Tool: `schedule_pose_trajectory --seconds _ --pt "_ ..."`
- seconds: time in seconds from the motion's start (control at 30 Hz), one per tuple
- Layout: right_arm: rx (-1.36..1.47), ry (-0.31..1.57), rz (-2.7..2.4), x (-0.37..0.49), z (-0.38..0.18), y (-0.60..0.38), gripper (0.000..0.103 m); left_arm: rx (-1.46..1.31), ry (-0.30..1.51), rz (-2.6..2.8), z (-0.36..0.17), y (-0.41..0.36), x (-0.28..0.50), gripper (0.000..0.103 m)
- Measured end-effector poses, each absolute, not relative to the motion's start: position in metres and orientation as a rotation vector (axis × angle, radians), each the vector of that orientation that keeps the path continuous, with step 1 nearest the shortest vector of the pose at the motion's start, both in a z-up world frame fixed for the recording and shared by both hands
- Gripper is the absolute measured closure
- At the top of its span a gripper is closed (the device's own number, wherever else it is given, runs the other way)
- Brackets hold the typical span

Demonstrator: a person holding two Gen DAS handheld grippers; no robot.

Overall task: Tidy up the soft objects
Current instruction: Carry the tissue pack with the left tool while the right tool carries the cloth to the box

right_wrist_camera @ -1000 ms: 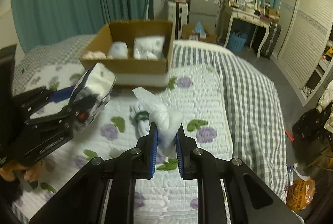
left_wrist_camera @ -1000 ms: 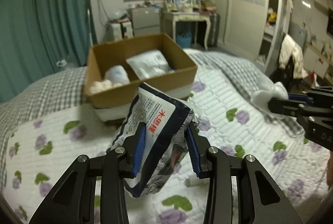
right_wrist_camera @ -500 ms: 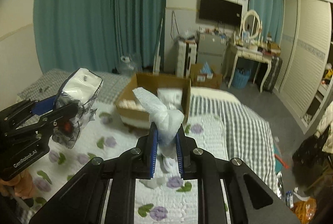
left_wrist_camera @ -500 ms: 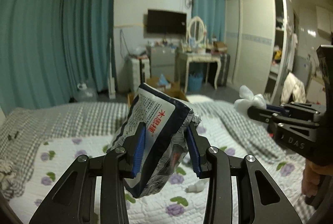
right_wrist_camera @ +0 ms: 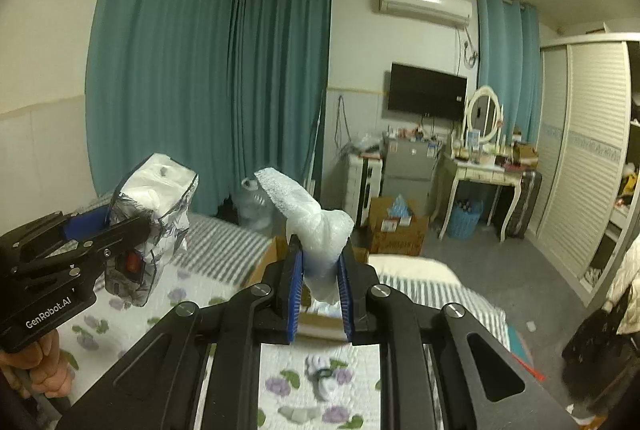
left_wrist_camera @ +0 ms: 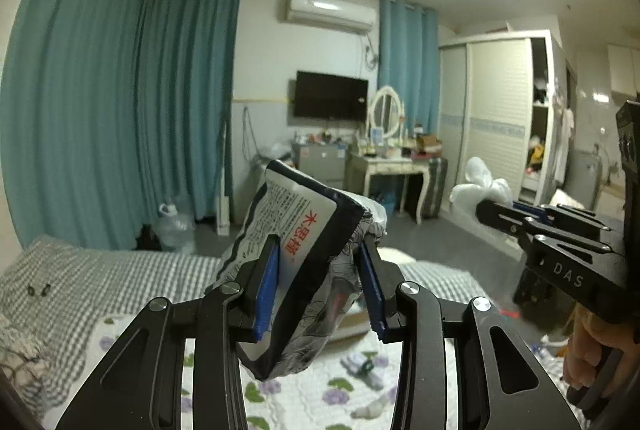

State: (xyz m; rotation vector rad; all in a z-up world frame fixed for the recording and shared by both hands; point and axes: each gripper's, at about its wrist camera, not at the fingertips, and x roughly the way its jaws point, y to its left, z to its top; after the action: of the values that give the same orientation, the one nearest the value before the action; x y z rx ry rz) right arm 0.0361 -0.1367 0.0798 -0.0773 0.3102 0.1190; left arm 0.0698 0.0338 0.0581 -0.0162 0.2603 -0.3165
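My left gripper [left_wrist_camera: 318,290] is shut on a soft tissue pack [left_wrist_camera: 298,254] in white, navy and clear wrap with red print, held high above the bed. It also shows in the right wrist view [right_wrist_camera: 150,214], at the left. My right gripper [right_wrist_camera: 319,286] is shut on a knotted white sock [right_wrist_camera: 316,226], also held high; the sock shows at the right of the left wrist view [left_wrist_camera: 482,184]. The cardboard box [right_wrist_camera: 266,262] is mostly hidden behind my right gripper's fingers.
A floral quilt [right_wrist_camera: 316,362] covers the bed below, with a rolled white sock [right_wrist_camera: 322,378] and another small white piece [left_wrist_camera: 370,408] on it. A grey checked blanket [left_wrist_camera: 100,278] lies to the left. Curtains, a dresser and a wardrobe stand beyond the bed.
Both grippers have risen and tilted upward with their loads. The views have swung from the bed and box toward the room's far wall and ceiling.
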Motion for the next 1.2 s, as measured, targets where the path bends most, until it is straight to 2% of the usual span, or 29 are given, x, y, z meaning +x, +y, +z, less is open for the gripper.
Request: schedule_pose_trajectory --seconds 0.33,0.63,0.83,1.2 --pt "-0.079 0.219 0.103 0.066 0.117 -0.135 0.087 -0.027 0.210 -0.292 0.075 0.031 0.112 0.066" --pt "-0.074 0.233 0.089 0.138 0.103 -0.140 0.087 -0.034 0.274 -0.274 0.043 0.024 0.183 0.066" --pt "-0.074 0.300 0.097 0.195 0.066 -0.148 0.087 -0.029 0.357 -0.265 0.009 0.013 0.232 0.066" --pt "-0.055 0.521 0.144 0.301 -0.046 -0.162 0.087 -0.021 0.569 -0.255 -0.076 -0.011 0.311 0.066"
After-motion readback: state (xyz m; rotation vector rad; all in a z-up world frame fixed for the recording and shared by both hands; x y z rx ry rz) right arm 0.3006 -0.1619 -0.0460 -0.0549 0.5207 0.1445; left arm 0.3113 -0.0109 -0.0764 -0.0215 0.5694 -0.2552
